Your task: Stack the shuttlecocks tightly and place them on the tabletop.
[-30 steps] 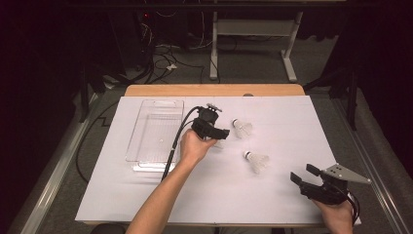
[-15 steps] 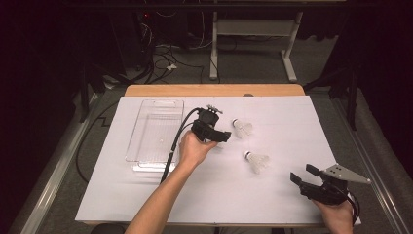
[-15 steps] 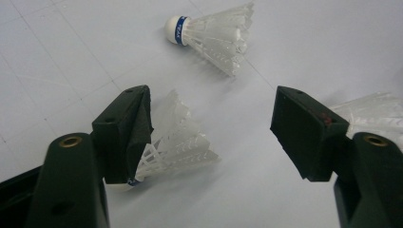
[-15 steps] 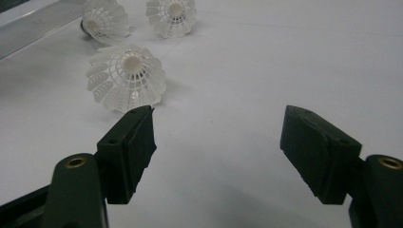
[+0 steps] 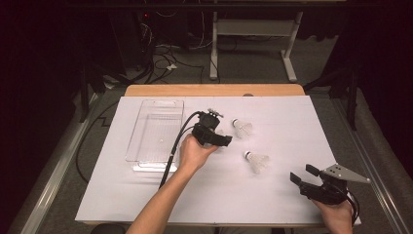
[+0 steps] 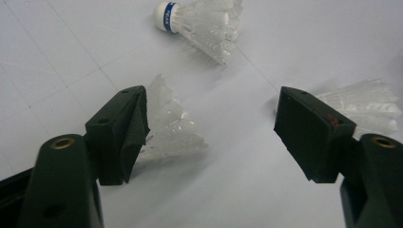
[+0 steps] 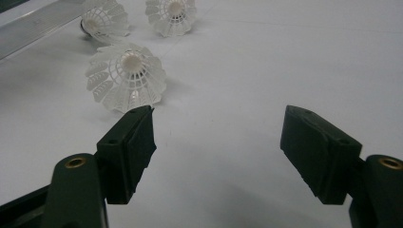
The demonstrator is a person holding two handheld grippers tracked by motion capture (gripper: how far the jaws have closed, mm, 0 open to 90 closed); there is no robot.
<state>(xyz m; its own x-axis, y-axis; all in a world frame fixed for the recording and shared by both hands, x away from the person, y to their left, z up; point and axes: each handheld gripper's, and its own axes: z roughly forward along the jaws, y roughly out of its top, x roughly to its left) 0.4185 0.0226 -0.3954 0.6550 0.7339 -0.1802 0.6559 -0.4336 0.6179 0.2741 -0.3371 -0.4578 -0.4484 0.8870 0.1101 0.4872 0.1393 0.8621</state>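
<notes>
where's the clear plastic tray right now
In the high view the clear tray lies on the white sheet's left half, just left of the left gripper.

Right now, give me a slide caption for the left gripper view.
Open left gripper poised over three white feathered shuttlecocks on a white table sheet, its jaws having just opened.

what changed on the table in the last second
The left tongs have just been opening wider above the shuttlecocks, with nothing gripped; one shuttlecock lies on the sheet beside their left jaw. The right tongs, the other two shuttlecocks and the tray stayed put.
</notes>
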